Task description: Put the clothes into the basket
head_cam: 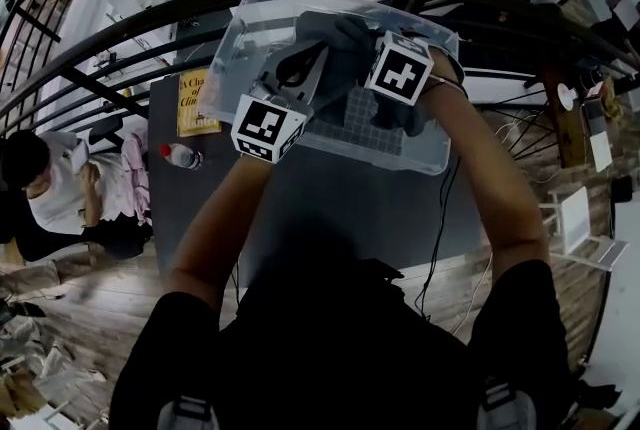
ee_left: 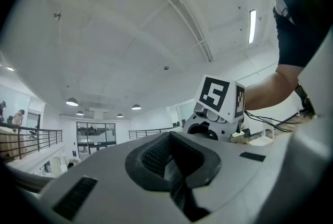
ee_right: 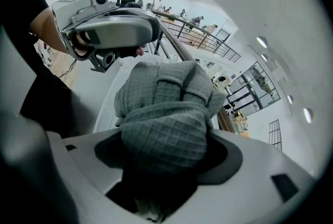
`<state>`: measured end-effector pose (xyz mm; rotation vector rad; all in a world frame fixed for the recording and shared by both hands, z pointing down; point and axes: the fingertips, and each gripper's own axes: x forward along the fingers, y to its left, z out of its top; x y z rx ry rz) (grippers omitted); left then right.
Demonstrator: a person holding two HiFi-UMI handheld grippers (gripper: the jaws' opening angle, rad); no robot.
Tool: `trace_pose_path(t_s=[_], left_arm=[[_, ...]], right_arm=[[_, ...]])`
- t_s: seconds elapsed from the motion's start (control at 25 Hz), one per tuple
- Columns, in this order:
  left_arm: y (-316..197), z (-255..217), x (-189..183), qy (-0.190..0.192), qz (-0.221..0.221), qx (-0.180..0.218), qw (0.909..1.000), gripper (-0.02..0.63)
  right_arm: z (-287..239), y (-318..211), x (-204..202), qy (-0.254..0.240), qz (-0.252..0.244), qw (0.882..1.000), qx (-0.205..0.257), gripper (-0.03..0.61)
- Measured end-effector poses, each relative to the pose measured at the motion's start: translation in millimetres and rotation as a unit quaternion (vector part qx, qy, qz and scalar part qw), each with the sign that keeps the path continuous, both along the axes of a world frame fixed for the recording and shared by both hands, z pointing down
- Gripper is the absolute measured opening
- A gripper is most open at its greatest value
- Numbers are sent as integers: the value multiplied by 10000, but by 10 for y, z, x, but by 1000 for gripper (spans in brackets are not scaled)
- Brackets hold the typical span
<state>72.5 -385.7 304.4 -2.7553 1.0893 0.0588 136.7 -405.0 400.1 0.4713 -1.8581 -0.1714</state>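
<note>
- Dark grey table [head_cam: 330,208] sets the stage. On it stands the clear plastic basket [head_cam: 432,156], open at the top, with both grippers crowded over its mouth.
- Centre of attention is the grey waffle-knit garment [ee_right: 166,113], bunched into a fat wad. In the head view it appears to sit inside the basket's walls, around the middle.
- The right gripper [ee_right: 161,178] has it clamped, and the thick bundle keeps the jaws fairly wide apart. The nose is tipped steeply down, a sensible angle for lowering cloth straight in instead of draping it over the rim.
- The left gripper [ee_left: 169,163] rides just beside it, over the basket's near-left edge and roughly level. Its jaws look drawn together with no cloth between them, so it is probably standing by to tuck or steady.
- By the look of it the drop is close, and letting go is what remains for this piece.
- Off to the left, a red-capped bottle [head_cam: 180,156] and a yellow book [head_cam: 197,103] lie well apart from the action.
</note>
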Motion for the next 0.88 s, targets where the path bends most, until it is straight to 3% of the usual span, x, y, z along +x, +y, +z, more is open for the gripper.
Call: trace_pose_path(t_s=[0.44,0.88], left_arm=[[-420,336,271,-77,152,98,9998,3],[-782,764,587,-225,670,62,9975,3]], right_arm=[[653,-346,155,-193,107,9994,-275,354],[1459,-557,305,-318,295,9974,-581,356]])
